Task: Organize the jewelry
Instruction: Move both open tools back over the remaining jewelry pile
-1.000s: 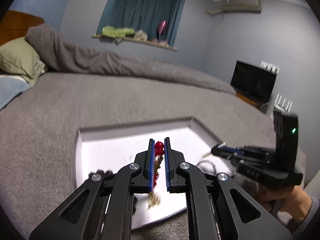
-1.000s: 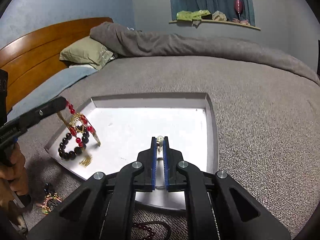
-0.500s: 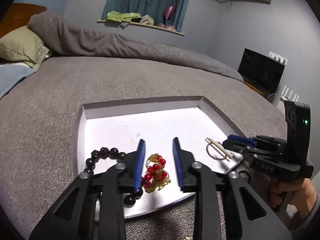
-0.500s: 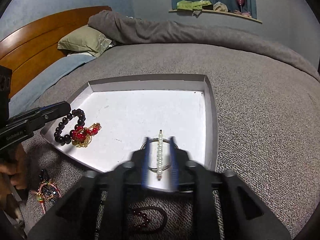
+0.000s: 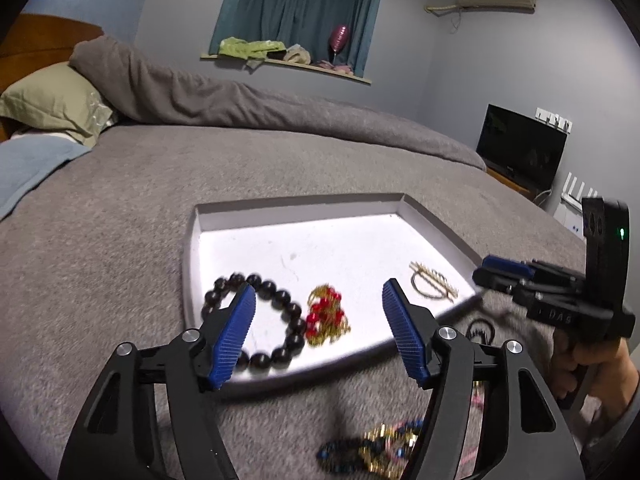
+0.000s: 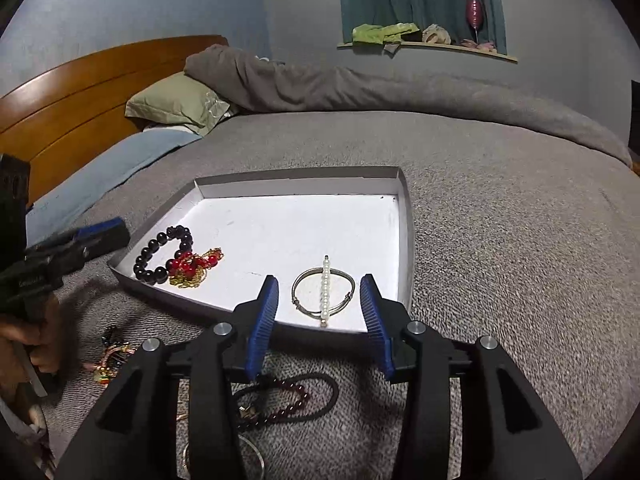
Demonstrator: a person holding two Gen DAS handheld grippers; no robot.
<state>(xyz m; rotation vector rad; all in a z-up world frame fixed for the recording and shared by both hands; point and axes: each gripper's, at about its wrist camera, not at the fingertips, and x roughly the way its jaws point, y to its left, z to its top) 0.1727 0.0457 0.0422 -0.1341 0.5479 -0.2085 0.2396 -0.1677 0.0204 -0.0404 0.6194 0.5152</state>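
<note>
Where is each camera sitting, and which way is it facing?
Left wrist: on the left gripper, open, facing the white tray's left part, black bead bracelet; right gripper and hand visible.
Right wrist: on the right gripper, open, facing the tray's right part, pearl bar; left gripper visible at left.
Shared: tray, bracelet, grey bed.

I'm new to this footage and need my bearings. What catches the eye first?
A bright white tray on the grey bed. Near its left edge, a black bead bracelet touches a red-and-gold tangle; near the front, a pearl bar lies across a metal bangle. Both the left gripper and the right gripper are open.
</note>
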